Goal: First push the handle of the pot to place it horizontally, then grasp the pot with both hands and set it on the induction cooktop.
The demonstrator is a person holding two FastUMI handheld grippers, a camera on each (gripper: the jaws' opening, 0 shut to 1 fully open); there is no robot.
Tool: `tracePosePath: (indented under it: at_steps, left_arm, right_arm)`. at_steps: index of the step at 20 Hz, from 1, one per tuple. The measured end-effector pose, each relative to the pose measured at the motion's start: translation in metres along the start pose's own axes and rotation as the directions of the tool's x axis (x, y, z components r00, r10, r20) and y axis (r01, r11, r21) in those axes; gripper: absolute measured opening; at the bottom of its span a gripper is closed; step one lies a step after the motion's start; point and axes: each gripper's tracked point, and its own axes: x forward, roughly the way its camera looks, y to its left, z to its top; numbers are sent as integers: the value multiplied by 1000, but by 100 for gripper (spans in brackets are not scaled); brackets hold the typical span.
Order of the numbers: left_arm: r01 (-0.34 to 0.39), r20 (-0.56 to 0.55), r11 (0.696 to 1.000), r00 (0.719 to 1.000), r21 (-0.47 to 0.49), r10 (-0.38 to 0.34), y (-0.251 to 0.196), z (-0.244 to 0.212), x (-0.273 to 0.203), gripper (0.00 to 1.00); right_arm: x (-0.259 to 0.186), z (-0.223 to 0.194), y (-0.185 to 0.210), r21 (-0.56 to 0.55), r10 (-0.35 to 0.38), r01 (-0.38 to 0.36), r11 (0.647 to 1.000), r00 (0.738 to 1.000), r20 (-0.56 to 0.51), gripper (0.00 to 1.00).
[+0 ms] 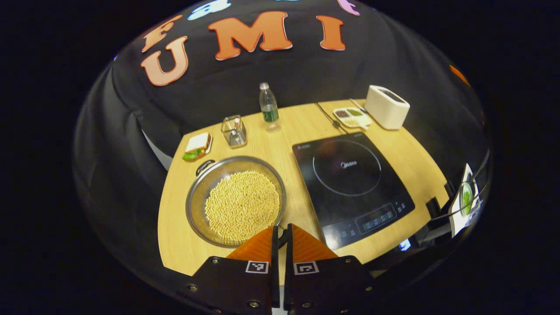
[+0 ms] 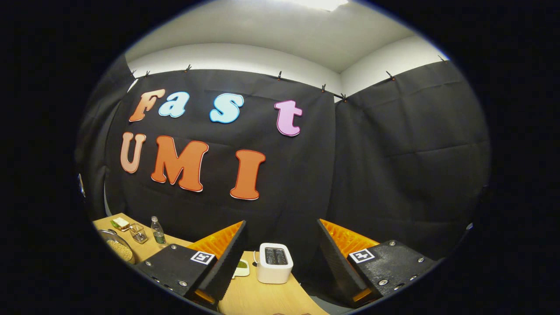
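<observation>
Pot (image 1: 236,201) beside cooktop (image 1: 352,186), apart.

Two hand-held grippers, each with a black body and ribbed wedge-shaped fingers

The left gripper (image 1: 282,238) has two black plates studded with silver screws, each carrying a small square black-and-white marker near the finger root; its triangular fingers taper to points. The right gripper (image 2: 280,249) has the same black screw-fastened plates and square markers, its fingers showing ridged inner faces edged with dark textured strips.
</observation>
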Motion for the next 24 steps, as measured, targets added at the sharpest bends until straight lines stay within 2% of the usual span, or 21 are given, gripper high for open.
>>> tracePosePath:
  at_steps: [4, 8, 12, 17, 22, 24]
  left_arm:
    - [85, -149, 996, 986, 33, -79, 11, -43, 16, 8]
    - [127, -262, 987, 960, 94, -99, 26, -86, 30, 6]
    - [151, -353, 981, 930, 125, -98, 39, -117, 44, 6]
    - [166, -382, 978, 918, 123, -107, 37, -127, 66, 6]
    - [193, -369, 971, 920, 142, -129, 27, -114, 81, 6]
    - [200, -366, 969, 921, 143, -135, 20, -109, 85, 5]
  right_arm:
    - [-6, -1, 16, -15, -19, 18, 1000, 999, -36, 96]
    - [-19, 10, 14, -4, -42, 42, 999, 998, -39, 95]
    - [-31, 16, -5, 9, -97, 97, 995, 994, -53, 95]
    - [-49, 19, -28, -16, -176, 176, 984, 982, -69, 95]
    - [-65, 20, -33, -32, -214, 212, 977, 974, -74, 96]
    - [-69, 12, -28, -25, -212, 210, 977, 973, -96, 93]
